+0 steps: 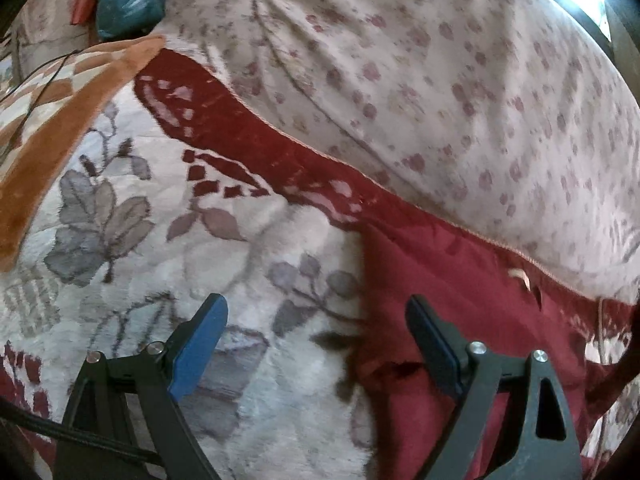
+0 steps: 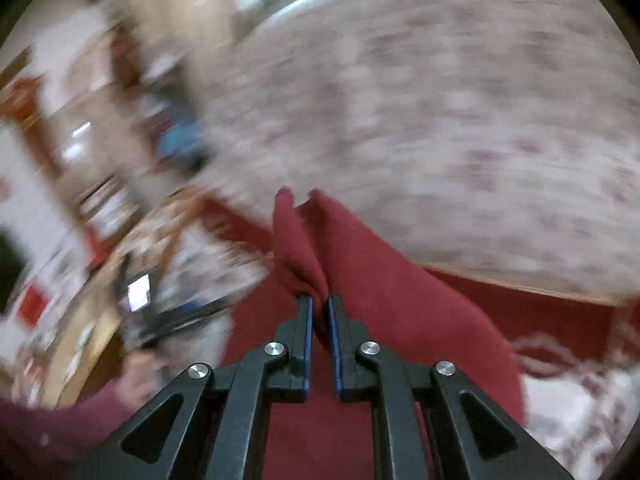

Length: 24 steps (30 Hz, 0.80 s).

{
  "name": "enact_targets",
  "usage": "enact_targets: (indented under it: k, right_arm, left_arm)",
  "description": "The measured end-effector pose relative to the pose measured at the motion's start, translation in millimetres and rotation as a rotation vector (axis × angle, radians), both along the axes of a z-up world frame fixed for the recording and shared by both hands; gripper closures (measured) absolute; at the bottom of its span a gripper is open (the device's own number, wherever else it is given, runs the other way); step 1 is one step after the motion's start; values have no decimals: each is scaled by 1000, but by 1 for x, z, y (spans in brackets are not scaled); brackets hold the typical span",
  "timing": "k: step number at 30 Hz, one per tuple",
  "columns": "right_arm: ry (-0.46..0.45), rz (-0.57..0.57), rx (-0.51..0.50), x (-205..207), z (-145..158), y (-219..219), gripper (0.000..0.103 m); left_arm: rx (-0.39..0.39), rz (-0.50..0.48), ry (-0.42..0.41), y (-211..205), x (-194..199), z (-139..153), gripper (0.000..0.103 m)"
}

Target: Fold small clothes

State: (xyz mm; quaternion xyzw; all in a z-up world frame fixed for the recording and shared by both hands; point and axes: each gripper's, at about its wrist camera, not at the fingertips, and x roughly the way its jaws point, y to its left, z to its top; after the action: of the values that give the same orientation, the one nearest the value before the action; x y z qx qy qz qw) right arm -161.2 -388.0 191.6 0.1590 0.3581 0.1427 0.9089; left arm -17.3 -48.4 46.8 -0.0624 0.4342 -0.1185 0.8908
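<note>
A dark red garment (image 1: 432, 280) lies on a white and red flowered blanket (image 1: 208, 248). My left gripper (image 1: 316, 320) is open just above the blanket, its right finger over the garment's left edge. In the right wrist view my right gripper (image 2: 319, 308) is shut on a bunched fold of the same red garment (image 2: 384, 300), which hangs lifted from the fingers. That view is blurred by motion.
A pale sheet with small pink flowers (image 1: 440, 80) covers the bed beyond the blanket. An orange checked cushion (image 1: 60, 120) lies at the left and a teal bag (image 1: 128, 4) at the top left. Blurred furniture (image 2: 80, 160) stands left in the right wrist view.
</note>
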Motion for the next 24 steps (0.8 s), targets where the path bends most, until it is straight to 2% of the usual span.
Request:
enact_targets:
  k: [4,9,11,14,17,18,20,21,23,24]
  right_arm:
    - [56,201,-2,31,-20,69,94]
    - [200,292,-40,82,-81,108,94]
    - [236,263,-99,107,-104,102,94]
    - [313,214,-131,149,-142,91,94]
    - [334,96,-221,176,-168,83,89]
    - [339,60,-218,178,-171,78,86]
    - [331,-12,-127,168,-165,63,64]
    - [308,-33,-78,154,-158,54,59]
    - [251,-75,-15,119,-142,35,40]
    - [232,-88,0,101,-134,28,37]
  left_arm:
    - [-18,18,-20,9,1,7,13]
    - [-47,2,-40,11,4,11,13]
    - [-55,-16,-46,8,6,12,13]
    - [-84,-85,-46,-4,9,13,13]
    - [-81,-160,-54,-19,6,12,13]
    - [-71,-184,-57,-24,4,12,12]
    - [-58,-223,-64,-33,0,12,12]
    - [-52,-243,-69,-37,-3,13,12]
    - [-38,-271,-81,-47,-8,14,12]
    - [-35,-283,-77,-51,-10,13,12]
